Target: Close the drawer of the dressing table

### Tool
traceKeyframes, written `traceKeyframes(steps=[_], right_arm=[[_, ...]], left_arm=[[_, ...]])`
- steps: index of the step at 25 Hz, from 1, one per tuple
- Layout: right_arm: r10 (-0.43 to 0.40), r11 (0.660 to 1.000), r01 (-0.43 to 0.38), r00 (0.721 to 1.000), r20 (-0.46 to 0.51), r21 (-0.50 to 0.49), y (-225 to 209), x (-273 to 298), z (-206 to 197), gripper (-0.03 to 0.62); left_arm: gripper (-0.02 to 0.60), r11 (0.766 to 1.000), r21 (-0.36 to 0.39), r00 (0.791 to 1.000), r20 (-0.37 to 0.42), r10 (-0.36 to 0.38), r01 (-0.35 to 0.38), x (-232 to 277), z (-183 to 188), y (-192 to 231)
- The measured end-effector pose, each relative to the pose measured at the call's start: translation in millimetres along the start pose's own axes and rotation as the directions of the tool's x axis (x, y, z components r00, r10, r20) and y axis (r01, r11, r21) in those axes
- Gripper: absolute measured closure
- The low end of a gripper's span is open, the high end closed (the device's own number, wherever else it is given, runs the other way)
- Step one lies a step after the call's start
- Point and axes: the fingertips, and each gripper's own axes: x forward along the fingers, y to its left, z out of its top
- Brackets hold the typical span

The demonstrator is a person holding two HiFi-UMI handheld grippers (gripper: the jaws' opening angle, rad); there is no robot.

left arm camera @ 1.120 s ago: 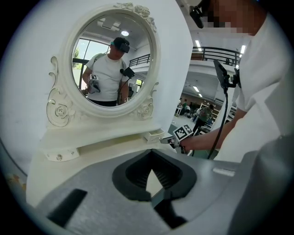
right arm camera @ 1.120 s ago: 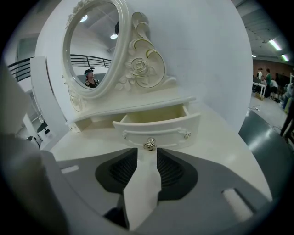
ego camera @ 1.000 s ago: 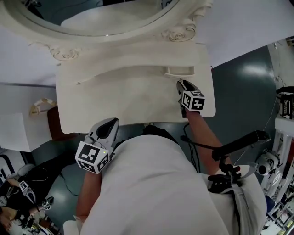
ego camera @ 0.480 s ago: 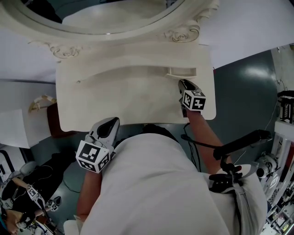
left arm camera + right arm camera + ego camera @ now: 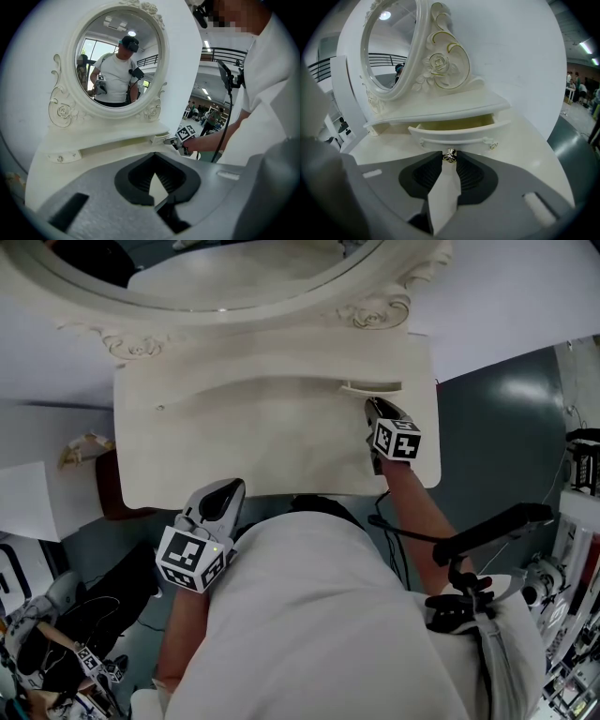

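The white dressing table (image 5: 262,451) carries an oval mirror (image 5: 216,282). Its small right drawer (image 5: 370,387) (image 5: 454,133) stands a little way out, showing a cream inside. My right gripper (image 5: 371,407) (image 5: 449,160) is at the drawer's front; its jaws have just been closing, and the silver knob (image 5: 449,155) is pinched between their tips. The left gripper view shows the same gripper (image 5: 171,140) at the drawer. My left gripper (image 5: 228,489) (image 5: 153,161) hangs at the table's near edge, shut and holding nothing.
A second small drawer front with a knob (image 5: 60,158) sits closed at the table's left. Dark floor lies to the right, with a black stand and cables (image 5: 483,540). A brown object (image 5: 105,495) and white sheets (image 5: 28,507) are to the left.
Both grippers stay where they were. Only the view shifts slightly.
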Motion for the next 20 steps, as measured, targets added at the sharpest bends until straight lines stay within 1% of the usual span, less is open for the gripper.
traceKeyframes(steps=[20], right_arm=[[-0.004,0.999,0.004,1.0,0.0,-0.035,-6.6,25.1,23.1,0.505]], left_arm=[[0.578,0.998,-0.037,0.999,0.006,0.044,-0.044,-2.3,-1.2,8.9]])
